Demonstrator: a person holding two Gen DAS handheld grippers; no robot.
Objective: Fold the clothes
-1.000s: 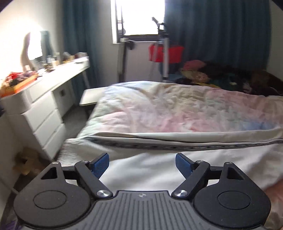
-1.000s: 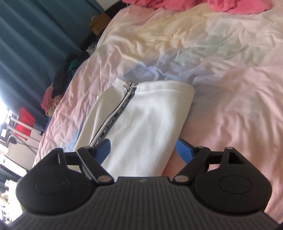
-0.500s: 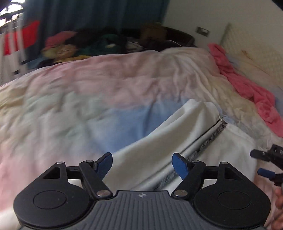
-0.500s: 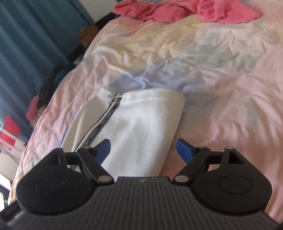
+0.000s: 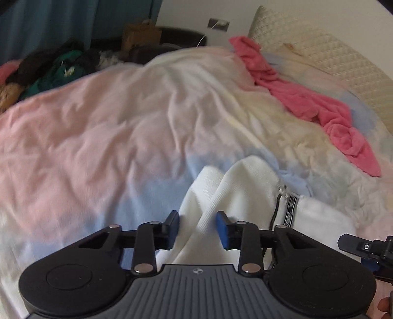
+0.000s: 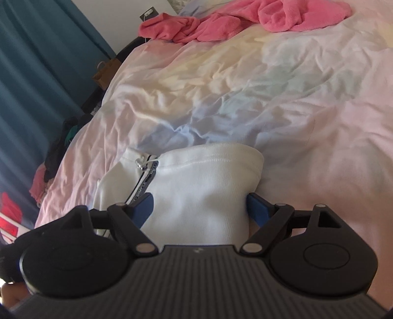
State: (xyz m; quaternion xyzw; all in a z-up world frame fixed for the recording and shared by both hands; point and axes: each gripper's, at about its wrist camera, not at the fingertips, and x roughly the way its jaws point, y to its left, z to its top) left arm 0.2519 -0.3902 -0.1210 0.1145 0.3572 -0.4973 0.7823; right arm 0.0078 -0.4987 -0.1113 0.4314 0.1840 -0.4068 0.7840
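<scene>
A white zip-up garment (image 5: 248,193) with a black-and-white zip band lies folded on the pastel bedspread (image 5: 103,137); it also shows in the right wrist view (image 6: 196,186). My left gripper (image 5: 197,229) has its blue pads half closed around a raised fold at the garment's left edge, with a gap still between them. My right gripper (image 6: 200,208) is open, its fingers straddling the garment's right half near the folded end. The right gripper's finger shows at the right edge of the left wrist view (image 5: 361,246).
A pink fleece garment (image 5: 314,105) lies crumpled near the headboard (image 5: 326,46), also in the right wrist view (image 6: 240,22). A heap of dark clothes (image 5: 56,66) sits beyond the bed's far side by teal curtains (image 6: 36,73).
My left gripper has swung from the room towards the bed, come down onto the garment's left edge and narrowed its fingers around a fold. My right gripper has moved closer over the garment.
</scene>
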